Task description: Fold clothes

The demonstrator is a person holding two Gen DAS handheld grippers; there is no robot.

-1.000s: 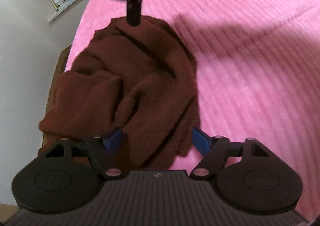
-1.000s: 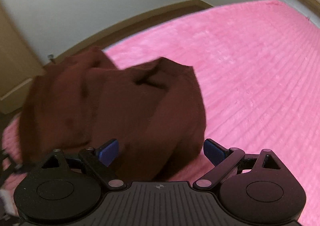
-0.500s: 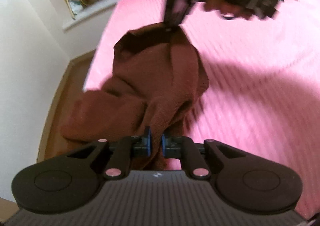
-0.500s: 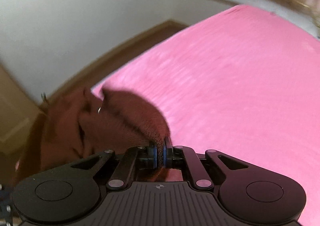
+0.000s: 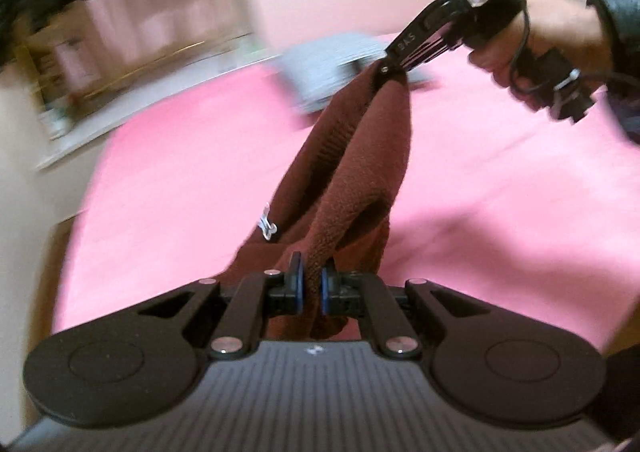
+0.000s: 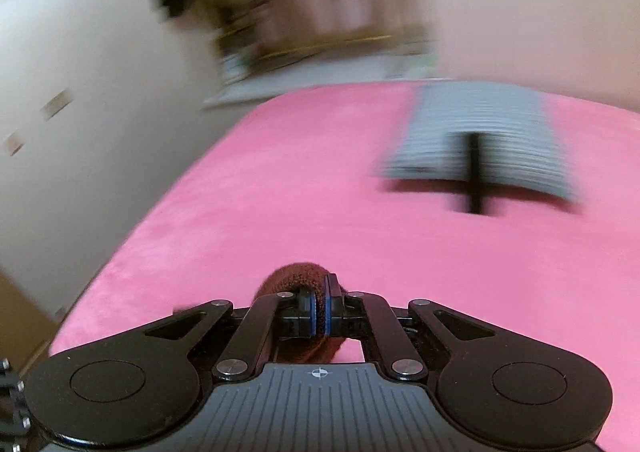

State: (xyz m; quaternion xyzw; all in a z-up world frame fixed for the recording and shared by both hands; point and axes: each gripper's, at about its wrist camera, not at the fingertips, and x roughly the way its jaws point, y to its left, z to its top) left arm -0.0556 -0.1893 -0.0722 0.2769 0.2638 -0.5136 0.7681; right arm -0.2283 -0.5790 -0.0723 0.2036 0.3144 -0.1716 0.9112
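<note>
The left gripper (image 5: 311, 279) has its two blue-padded fingers (image 5: 297, 280) drawn almost together, and a thick fold of the brown garment (image 5: 360, 172) is pinched between them. From that grip the cloth runs up and away toward one o'clock, hanging clear above the pink bedcover (image 5: 180, 192) in a twisted, stretched band. A small pale tag (image 5: 267, 227) shows on the garment's left edge, at about eleven o'clock from the left gripper's tips.

At the far end of the band, in the left wrist view, the right gripper (image 5: 386, 69) is clamped on the garment's upper corner. A person's hand (image 5: 508, 52) holds its black handle at the two o'clock side of the picture, with a dark sleeve (image 5: 618, 20) behind it.

In the right wrist view the right gripper (image 6: 319, 311) shows its pads (image 6: 307, 312) closed tight on a rolled brown edge of the garment (image 6: 296, 280), which bulges out to the left of the pads and hangs below them.

Beyond it, at one o'clock, a folded grey striped cloth (image 6: 480, 132) lies on the bedcover (image 6: 280, 212), blurred. No container can be made out; the shelves (image 6: 280, 12) against the wall at twelve o'clock are too blurred to read.
</note>
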